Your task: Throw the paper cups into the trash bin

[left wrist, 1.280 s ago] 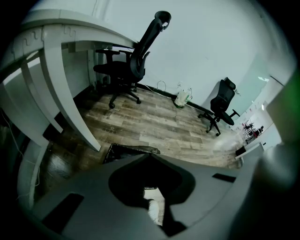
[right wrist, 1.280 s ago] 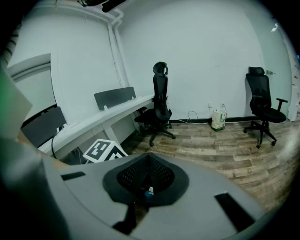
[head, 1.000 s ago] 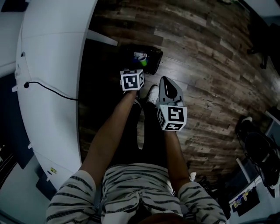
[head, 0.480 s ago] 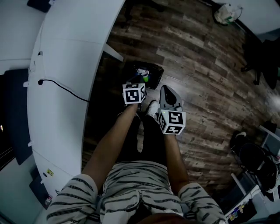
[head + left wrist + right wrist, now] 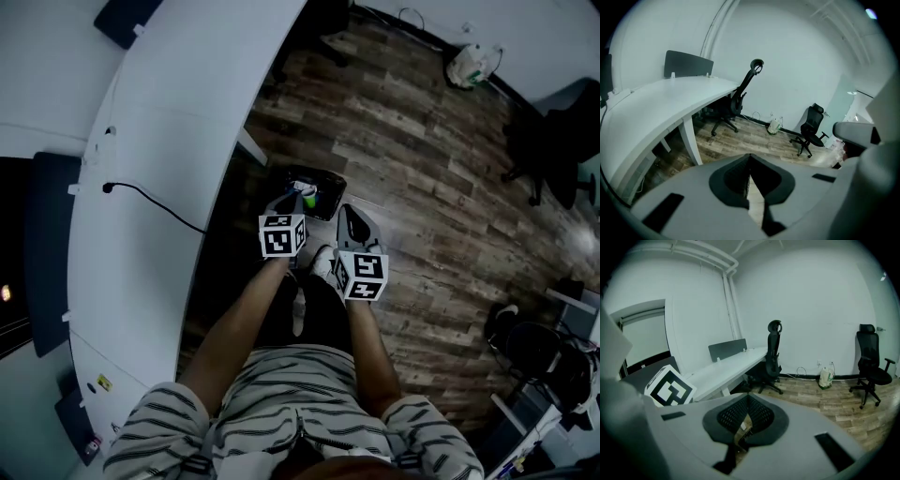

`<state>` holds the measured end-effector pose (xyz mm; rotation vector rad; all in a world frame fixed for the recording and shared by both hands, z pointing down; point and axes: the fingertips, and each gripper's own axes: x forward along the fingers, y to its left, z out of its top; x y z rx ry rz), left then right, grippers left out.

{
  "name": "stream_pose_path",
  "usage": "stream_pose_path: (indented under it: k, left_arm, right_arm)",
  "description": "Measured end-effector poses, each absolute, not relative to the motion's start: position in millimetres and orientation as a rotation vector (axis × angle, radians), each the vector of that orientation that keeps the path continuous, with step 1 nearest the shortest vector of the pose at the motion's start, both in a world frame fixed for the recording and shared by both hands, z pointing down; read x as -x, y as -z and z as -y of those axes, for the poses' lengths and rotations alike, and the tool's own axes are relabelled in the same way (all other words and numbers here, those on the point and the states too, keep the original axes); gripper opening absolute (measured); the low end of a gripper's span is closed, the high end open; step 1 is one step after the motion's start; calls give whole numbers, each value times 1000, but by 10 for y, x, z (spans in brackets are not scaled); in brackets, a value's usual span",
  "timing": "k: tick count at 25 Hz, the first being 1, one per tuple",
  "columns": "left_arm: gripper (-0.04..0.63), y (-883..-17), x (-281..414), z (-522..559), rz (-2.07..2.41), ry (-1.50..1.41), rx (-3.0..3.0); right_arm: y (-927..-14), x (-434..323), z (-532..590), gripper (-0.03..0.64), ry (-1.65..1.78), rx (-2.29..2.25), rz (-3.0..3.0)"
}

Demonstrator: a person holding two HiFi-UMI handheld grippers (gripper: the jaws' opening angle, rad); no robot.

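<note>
A person stands over a wooden floor [image 5: 422, 159] and looks down past two outstretched arms. The left hand-held gripper [image 5: 750, 161] has its jaws closed together with nothing between them. The right hand-held gripper [image 5: 747, 401] is also closed and empty. Both hang in front of the person, just on the near side of a dark trash bin [image 5: 336, 183] that stands on the floor by the edge of a long white worktop [image 5: 169, 122] on the left.

No paper cup shows in either gripper or on the worktop. Small pale and green items [image 5: 307, 194] lie inside the bin (they may be cups, but they are too small to tell).

Any further cup probably needs the jaws opened wide before the reach. A light grip on the cup's wall would keep it from crushing. It should be let go only once it is straight above the bin's mouth.

Counted:
- two hand-held grippers
- one trash bin
- one worktop
- one black cable [image 5: 150, 197] on the worktop
- two office chairs [image 5: 773, 357] by the far wall
- one white bag [image 5: 469, 66] on the floor
</note>
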<state>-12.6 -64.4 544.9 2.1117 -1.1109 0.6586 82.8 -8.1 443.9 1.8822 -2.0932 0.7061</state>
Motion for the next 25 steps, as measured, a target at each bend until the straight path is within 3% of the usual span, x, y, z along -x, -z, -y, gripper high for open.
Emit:
stream_pose_path:
  k: [25]
  left_arm:
    - [23, -3724, 542, 275, 1168, -442, -2391]
  right_arm:
    - [-3213, -333, -34, 9, -501, -1846, 2302]
